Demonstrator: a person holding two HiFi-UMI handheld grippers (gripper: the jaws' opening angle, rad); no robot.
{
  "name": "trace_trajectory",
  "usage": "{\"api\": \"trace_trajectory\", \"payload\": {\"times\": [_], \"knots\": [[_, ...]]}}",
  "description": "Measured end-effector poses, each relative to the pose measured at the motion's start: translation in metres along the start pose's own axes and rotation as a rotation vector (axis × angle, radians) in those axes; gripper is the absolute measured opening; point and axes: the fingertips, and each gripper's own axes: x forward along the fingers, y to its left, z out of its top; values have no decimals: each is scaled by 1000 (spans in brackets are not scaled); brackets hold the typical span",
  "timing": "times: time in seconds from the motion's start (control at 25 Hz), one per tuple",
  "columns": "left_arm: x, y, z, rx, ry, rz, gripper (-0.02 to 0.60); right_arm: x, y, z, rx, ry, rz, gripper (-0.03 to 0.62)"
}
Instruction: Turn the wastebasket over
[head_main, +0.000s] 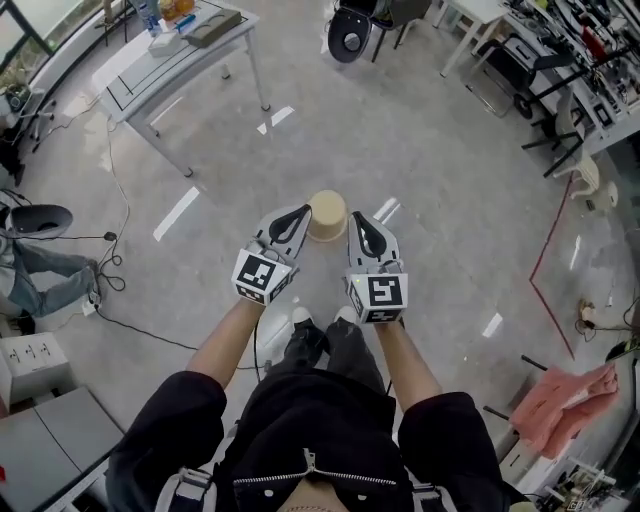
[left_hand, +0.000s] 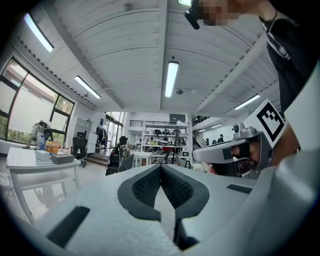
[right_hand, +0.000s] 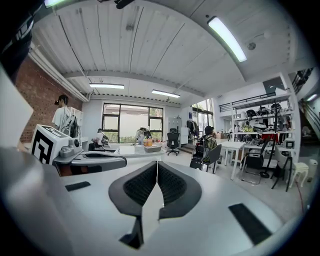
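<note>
Black-sleeved arms held the white left gripper and white right gripper, both jaws together and empty. Just beyond, between them, the small beige round wastebasket sat on the grey concrete floor. Shut jaws would likely shove it away rather than catch its rim.

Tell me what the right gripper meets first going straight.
Nothing close: the shut right gripper aims above the beige round wastebasket; the way looks free, perhaps to the far white table.
</note>
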Motion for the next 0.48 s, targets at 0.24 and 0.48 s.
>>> {"api": "trace_trajectory", "payload": {"times": [0.24, 0.48], "knots": [[20, 4, -9, -14, 6, 17, 5, 10, -16, -1, 17, -15, -9, 11], [55, 14, -23, -3, 43, 27, 5, 34, -53, -11, 49, -15, -7, 11]]}}
